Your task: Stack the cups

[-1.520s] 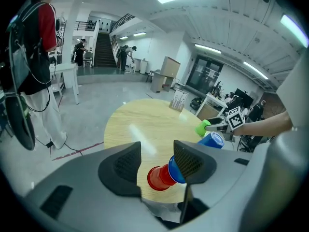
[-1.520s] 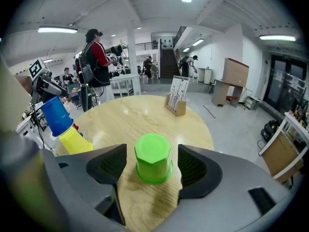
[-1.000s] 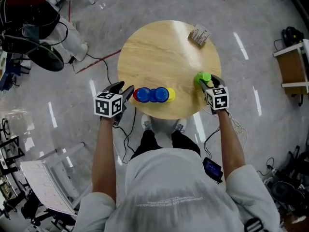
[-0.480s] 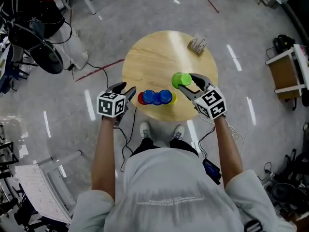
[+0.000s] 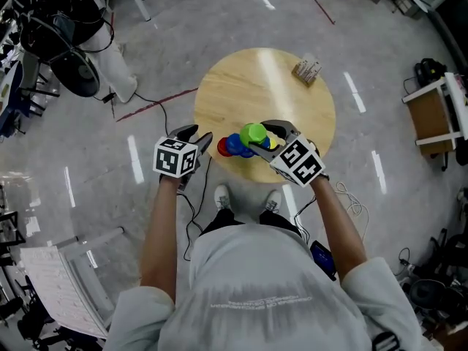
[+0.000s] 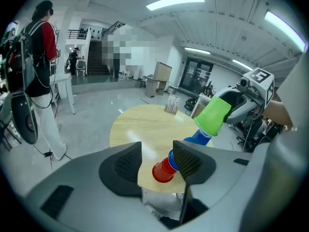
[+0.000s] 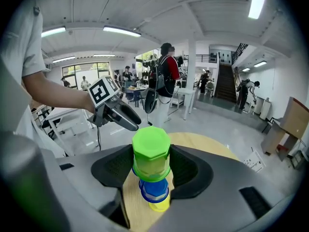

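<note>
Held item: green plastic cup (image 7: 151,153), glossy, tapered, with an eight-sided base and no legible print. Clamped between the textured black pads of the right gripper (image 7: 151,167), base toward the gripper body, tilted, above the near edge of the round pale-wood table (image 5: 248,79).

On the table, near edge: row of nested plastic cups lying on their sides. From left to right: red cup (image 6: 163,170), blue cups (image 5: 235,143), yellow cup (image 7: 160,206). Green plastic cup directly over the blue part; contact not discernible.

Other hand: left gripper (image 6: 157,151), grey shell, black ridged pads, jaws wide apart with nothing pressed between them. Just off the table's near-left edge, red cup visible beyond the gap.

Far edge of the table: small pale boxy holder (image 5: 307,69), lettering unreadable.

Black-and-white square-marker cubes on both grippers.
</note>
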A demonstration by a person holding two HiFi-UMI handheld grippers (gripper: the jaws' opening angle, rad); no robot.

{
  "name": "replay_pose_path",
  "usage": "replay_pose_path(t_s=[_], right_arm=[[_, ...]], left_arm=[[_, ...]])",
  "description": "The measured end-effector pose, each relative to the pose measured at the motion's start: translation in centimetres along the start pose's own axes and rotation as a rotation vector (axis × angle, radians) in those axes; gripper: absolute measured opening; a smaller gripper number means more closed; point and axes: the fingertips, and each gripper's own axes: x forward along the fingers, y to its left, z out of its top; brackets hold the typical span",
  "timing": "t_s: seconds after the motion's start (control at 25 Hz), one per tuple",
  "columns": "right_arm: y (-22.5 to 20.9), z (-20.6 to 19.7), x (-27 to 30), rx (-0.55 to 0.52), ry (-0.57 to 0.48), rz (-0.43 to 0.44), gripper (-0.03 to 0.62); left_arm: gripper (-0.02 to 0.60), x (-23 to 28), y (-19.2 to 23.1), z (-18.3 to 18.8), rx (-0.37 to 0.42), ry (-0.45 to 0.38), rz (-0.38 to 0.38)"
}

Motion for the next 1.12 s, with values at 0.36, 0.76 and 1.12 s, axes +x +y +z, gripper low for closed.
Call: replay_pose_path(t_s=[0.36,0.76,1.12], right_arm=[[1.0,-0.9,1.8,-0.023,0.068,-0.005,0.259],[1.3,-1.4,2.6,-0.070,0.102,0.001,0.259],[1.1,-1.5,2.6,-0.044,0.078,0.001,0.262]], left_arm=[[0.216,-0.6,1.1,-1.4,-0.033,0.010,-0.002],[0.216,-0.3,1.5,-1.4,-0.044,0.008,-0.008],[0.216,-0.6,1.6,-1.2,-0.051,0.003,-0.012]])
